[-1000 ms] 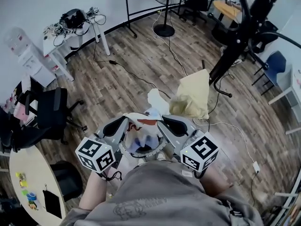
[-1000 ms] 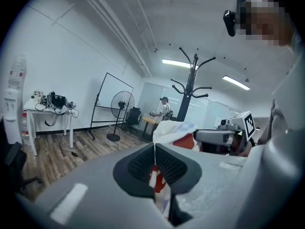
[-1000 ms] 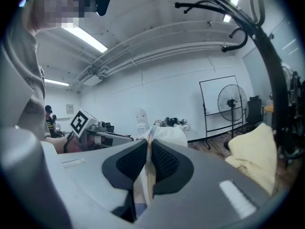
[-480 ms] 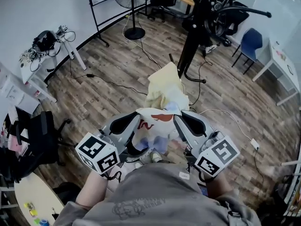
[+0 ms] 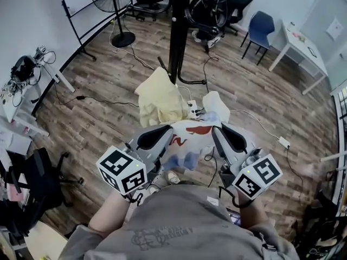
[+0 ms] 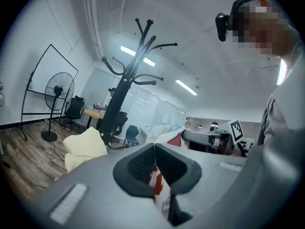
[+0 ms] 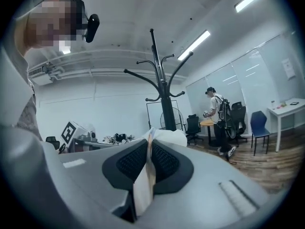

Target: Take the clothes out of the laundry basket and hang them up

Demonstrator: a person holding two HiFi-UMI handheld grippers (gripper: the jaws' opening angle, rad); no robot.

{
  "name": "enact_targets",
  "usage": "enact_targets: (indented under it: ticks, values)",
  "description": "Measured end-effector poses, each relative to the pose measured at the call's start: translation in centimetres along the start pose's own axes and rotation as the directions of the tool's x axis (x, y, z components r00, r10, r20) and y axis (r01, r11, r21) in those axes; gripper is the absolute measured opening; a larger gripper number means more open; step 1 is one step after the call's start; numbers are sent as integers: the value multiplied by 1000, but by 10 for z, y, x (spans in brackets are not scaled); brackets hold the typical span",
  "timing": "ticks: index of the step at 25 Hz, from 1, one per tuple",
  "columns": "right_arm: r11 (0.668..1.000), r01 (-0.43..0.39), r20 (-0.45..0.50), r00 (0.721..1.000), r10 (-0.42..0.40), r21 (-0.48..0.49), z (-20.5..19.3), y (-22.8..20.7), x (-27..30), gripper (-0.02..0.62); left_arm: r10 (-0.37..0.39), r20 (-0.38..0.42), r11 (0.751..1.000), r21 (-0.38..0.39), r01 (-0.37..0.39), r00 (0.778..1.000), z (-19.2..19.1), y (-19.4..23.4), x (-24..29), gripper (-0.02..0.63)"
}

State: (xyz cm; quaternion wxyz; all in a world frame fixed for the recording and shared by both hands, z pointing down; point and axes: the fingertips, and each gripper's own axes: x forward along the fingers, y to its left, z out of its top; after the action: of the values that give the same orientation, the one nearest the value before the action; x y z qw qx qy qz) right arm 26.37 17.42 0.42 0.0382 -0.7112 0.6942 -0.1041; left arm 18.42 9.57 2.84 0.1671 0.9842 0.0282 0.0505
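Right now both tools clamp the same white garment w/ red print (image 5: 190, 137), lower centre of the head view, stretched btw them in front of the person's grey shirt (image 5: 179, 226). L gripper (image 5: 158, 135) sits lower left of centre, jaws clenched on the fabric's edge. The left gripper view shows the cloth pinched btw the dark pads (image 6: 138, 165) at bottom centre. R gripper (image 5: 230, 137), lower right of centre, is likewise shut tight on the fabric. In the right gripper view a thin fold runs down btw its pads (image 7: 131, 163). Black coat stand (image 5: 178, 31) rises at top centre of the head view, well apart from the garment, and shows mid-frame in both gripper views too. Yellow cloth (image 5: 157, 99) lies on the wood floor (image 5: 97, 91) by the stand's base, just above the garment in frame. Fan (image 5: 116, 4) upper left, blue chair (image 5: 260, 28) upper right.
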Motion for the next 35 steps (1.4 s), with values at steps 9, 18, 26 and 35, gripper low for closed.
enact_targets:
  ticks: [9, 18, 26, 35]
  values:
    - [999, 24, 47, 999, -23, -35, 32, -59, 1, 58, -32, 28, 999, -42, 33, 999, 13, -8, 58, 11]
    - [992, 32, 113, 993, -19, -118, 98, -110, 72, 58, 62, 116, 998, 17, -64, 991, 72, 23, 101, 11]
    - [992, 8, 136, 991, 10, -128, 123, -156, 152, 58, 139, 145, 987, 58, -149, 980, 101, 45, 133, 11]
    - [976, -60, -52, 997, 50, -210, 63, -185, 228, 61, 314, 71, 949, 11, -315, 947, 64, 106, 152, 11]
